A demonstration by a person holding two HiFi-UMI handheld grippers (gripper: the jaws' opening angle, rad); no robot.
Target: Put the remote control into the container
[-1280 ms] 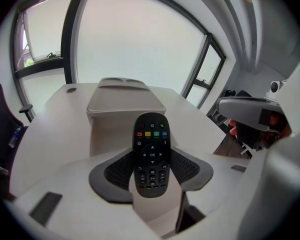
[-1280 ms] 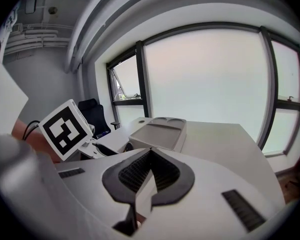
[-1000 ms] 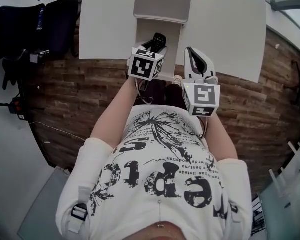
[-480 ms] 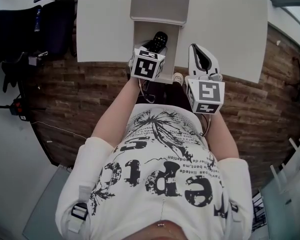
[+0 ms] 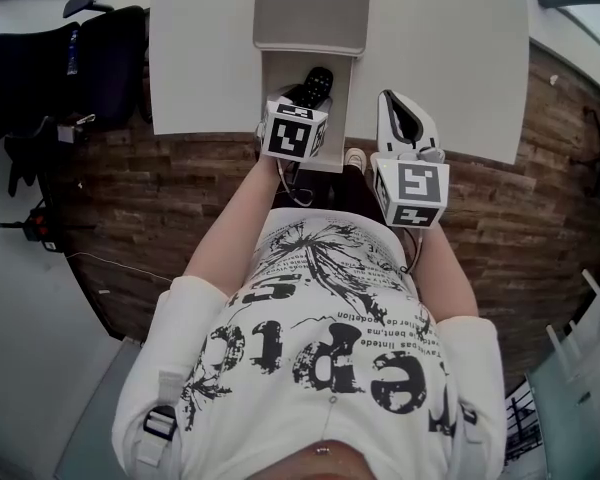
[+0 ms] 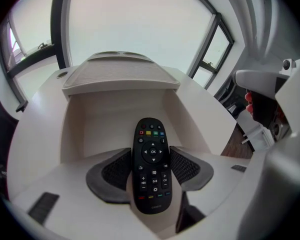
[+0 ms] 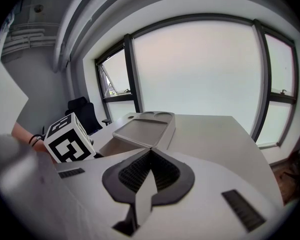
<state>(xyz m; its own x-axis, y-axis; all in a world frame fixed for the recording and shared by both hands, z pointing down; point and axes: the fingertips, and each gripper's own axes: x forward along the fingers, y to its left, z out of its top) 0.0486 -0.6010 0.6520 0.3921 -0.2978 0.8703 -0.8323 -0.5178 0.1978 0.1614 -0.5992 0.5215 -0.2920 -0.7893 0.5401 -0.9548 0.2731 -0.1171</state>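
The black remote control (image 5: 316,84) (image 6: 151,159) lies lengthwise between the grey pads of my left gripper (image 5: 306,94) (image 6: 151,165), which is shut on it, buttons up. It hangs over the open front compartment (image 6: 110,119) of the beige container (image 5: 310,20), whose flat lid (image 6: 121,76) covers the part behind. My right gripper (image 5: 393,108) (image 7: 149,170) is to the right, above the table's near edge, shut with its pads pressed together and nothing in them. The container (image 7: 146,130) and the left gripper's marker cube (image 7: 69,139) also show in the right gripper view.
The container stands at the middle of a white table (image 5: 200,48), reaching its near edge. Two round recesses (image 7: 152,115) mark its far end. A black office chair (image 5: 70,58) stands left of the table on the wooden floor (image 5: 130,198). The person's torso fills the lower head view.
The left gripper has carried the remote slightly forward over the open compartment. The right gripper has edged forward a little and stays shut.
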